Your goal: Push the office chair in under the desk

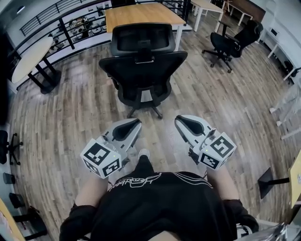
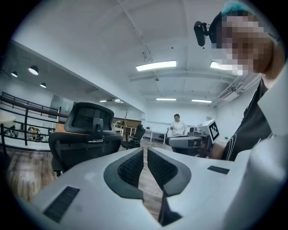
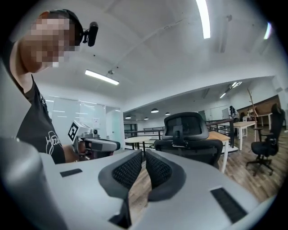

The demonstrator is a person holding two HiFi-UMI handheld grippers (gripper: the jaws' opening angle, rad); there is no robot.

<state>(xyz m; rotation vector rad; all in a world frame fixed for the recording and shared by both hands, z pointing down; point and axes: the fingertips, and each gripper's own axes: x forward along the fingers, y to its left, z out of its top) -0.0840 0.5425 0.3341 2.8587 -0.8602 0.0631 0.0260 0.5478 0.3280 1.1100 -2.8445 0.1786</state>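
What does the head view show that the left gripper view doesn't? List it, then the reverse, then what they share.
Only the head view: the wheeled base of the black office chair, and the marker cube on the left gripper. Only the left gripper view: ceiling lights, a distant standing person, and a close look at that gripper's jaws, shut on nothing. Both: the chair's back, the wooden desk behind it, and the right gripper.
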